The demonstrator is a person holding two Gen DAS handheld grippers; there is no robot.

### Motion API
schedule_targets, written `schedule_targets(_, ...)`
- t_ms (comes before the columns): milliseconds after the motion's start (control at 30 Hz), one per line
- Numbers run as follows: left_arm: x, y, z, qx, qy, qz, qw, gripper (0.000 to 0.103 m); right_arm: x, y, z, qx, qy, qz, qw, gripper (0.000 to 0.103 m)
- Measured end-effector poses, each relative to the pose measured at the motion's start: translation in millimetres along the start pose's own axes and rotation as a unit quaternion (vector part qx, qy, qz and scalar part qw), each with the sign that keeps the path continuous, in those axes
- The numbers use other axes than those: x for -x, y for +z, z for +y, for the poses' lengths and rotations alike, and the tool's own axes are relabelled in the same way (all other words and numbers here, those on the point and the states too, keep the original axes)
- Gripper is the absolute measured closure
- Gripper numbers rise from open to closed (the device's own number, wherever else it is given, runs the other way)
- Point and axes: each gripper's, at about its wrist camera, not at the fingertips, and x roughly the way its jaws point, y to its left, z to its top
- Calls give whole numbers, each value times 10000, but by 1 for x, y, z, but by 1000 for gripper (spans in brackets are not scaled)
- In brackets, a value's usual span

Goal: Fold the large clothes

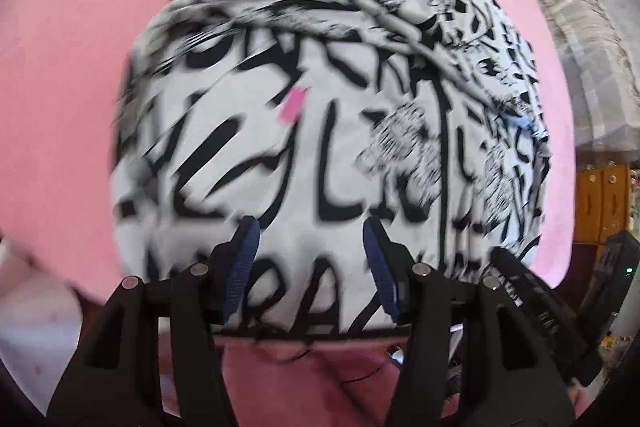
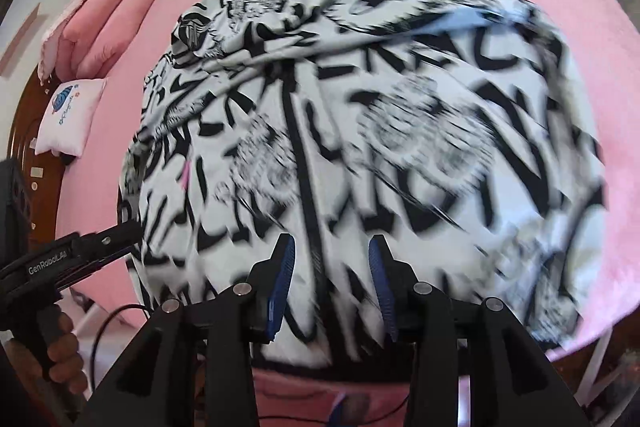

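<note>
A large white garment with black lettering and sketch prints (image 1: pixel 320 115) lies partly folded on a pink bed (image 1: pixel 68 99). It also fills the right wrist view (image 2: pixel 360 131). A small pink tag (image 1: pixel 294 103) shows on it. My left gripper (image 1: pixel 312 227) is open above the garment's near edge, with nothing between its blue pads (image 1: pixel 242 263). My right gripper (image 2: pixel 331 247) is open above the near edge too, over a black seam line, empty. The left gripper (image 2: pixel 120 231) also shows at the left edge of the right wrist view, held by a hand. Both views are motion-blurred.
Pink pillows (image 2: pixel 100 23) and a white printed cushion (image 2: pixel 68 115) lie at the bed's head by a wooden headboard (image 2: pixel 20 131). Plastic-wrapped stacks (image 1: pixel 580 27) and a wooden cabinet (image 1: pixel 604 203) stand to the right. A black cable (image 2: pixel 104 323) hangs at the near bed edge.
</note>
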Motion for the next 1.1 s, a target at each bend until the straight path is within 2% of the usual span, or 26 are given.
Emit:
schedule_targets(67,13,-17,11,167,101,-22,9998,52,20,-13,-15,6,-66,-71,10000,59)
schedule_targets(133,27,-36,22,282,42,16,9996,52,39,-25,-31,-97,-67,-213,9997,52)
schedule_targets(267,56,-66,33,166,37,92,9998,51,73,-46,-65,-421,-190,-269,9986,49)
schedule_targets(333,68,-77,41,157,19,30,9999,47,84,-54,-79,-440,-345,-290,9980,48)
schedule_targets(400,75,-85,52,211,106,-10,9997,38,91,-60,-92,-441,-581,-259,9970,44)
schedule_targets(467,75,-90,64,298,203,18,9993,37,93,-68,-108,-570,-698,-227,9957,43)
schedule_targets(633,52,-93,104,617,502,290,9964,36,76,-83,-146,-1494,-475,-80,9876,42)
schedule_targets(733,32,-95,122,798,644,383,9940,34,60,-92,-164,-2008,-455,-104,9785,42)
schedule_targets(833,8,-95,143,1012,573,595,9914,32,48,-88,-177,-2339,-299,-203,9716,41)
schedule_targets(933,-8,-91,154,1016,535,704,9909,31,31,-77,-188,-2639,-77,-205,9643,36)
schedule_targets(1100,-30,-79,172,919,326,852,9916,30,-1,-56,-197,-2840,99,240,9585,36)
